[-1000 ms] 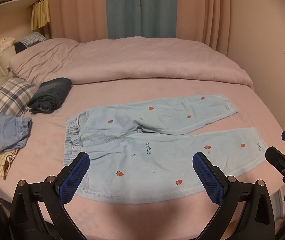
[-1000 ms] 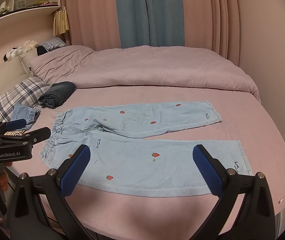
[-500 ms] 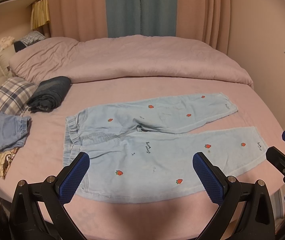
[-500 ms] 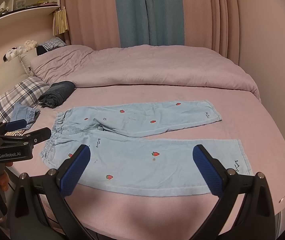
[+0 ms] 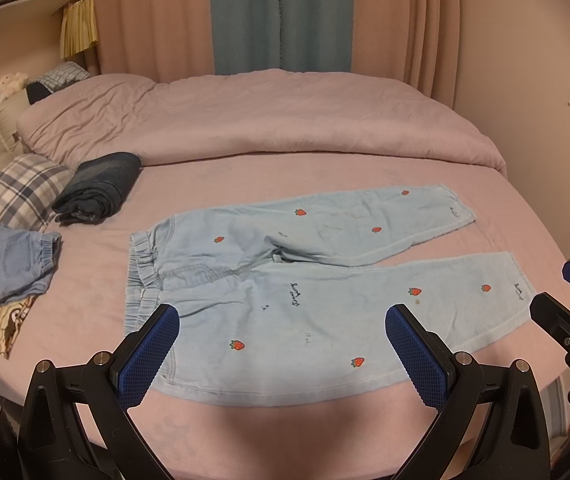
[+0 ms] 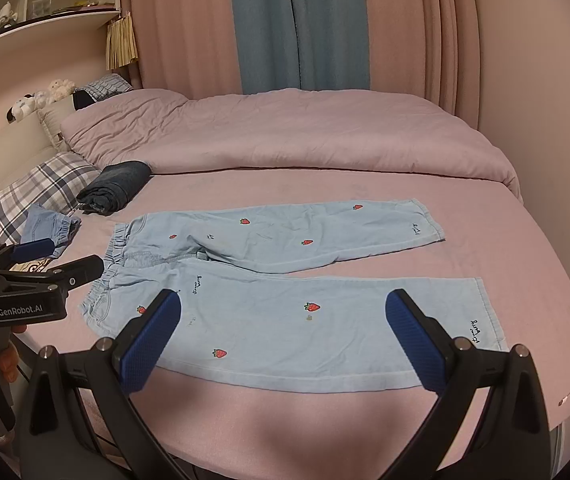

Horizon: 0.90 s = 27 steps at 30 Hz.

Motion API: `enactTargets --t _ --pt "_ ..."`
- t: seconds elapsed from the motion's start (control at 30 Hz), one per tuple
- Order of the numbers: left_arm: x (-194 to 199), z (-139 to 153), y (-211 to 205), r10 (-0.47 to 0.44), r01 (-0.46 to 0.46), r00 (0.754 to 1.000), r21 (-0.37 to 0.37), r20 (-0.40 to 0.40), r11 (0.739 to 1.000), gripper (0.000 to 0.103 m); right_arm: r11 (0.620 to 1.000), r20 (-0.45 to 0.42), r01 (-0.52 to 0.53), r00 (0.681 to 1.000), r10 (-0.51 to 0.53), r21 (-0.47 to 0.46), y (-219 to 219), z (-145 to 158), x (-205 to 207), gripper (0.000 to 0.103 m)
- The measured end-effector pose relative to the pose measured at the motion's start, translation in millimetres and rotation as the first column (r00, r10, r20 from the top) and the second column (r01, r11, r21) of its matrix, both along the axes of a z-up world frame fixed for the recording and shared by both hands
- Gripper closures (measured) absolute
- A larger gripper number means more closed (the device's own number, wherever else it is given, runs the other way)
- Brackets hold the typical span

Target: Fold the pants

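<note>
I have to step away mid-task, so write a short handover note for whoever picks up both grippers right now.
Left gripper: open, holding nothing, above the near edge of the bed.
Right gripper: open, holding nothing, likewise.
Pants: light blue with strawberries, spread flat on the bed, waistband to the left, legs running right and splayed apart.
Done: pants laid out. No fold yet.
Left: all folding. Probably bring one leg onto the other first.
</note>
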<state>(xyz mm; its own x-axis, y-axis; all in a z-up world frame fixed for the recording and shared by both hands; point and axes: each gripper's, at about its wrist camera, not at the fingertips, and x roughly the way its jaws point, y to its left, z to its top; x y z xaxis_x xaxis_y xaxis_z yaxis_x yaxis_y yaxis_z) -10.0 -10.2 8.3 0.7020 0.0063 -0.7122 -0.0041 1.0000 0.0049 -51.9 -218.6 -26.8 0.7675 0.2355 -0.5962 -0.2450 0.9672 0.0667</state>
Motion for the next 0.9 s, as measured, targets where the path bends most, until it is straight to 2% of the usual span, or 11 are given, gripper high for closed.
enactTargets --t 0.77,0.83,0.9 --pt "2.0 -8.6 -2.5 0.000 0.000 1.000 -0.004 -0.024 1.000 0.000 1.000 -0.009 -0.007 1.000 0.007 -0.002 4.6 -4.2 -1.5 0.000" --pt "2.9 -14.1 0.6 -0.019 0.018 0.999 -0.033 -0.033 0.999 0.000 1.000 -0.016 -0.014 1.000 0.014 -0.003 6.5 -6.6 -0.9 0.000" --pt "4.4 -24.0 8.4 -0.052 0.048 0.998 -0.100 -0.035 0.994 0.000 0.999 -0.021 -0.033 0.999 0.033 0.000 10.2 -10.4 -0.6 0.000"
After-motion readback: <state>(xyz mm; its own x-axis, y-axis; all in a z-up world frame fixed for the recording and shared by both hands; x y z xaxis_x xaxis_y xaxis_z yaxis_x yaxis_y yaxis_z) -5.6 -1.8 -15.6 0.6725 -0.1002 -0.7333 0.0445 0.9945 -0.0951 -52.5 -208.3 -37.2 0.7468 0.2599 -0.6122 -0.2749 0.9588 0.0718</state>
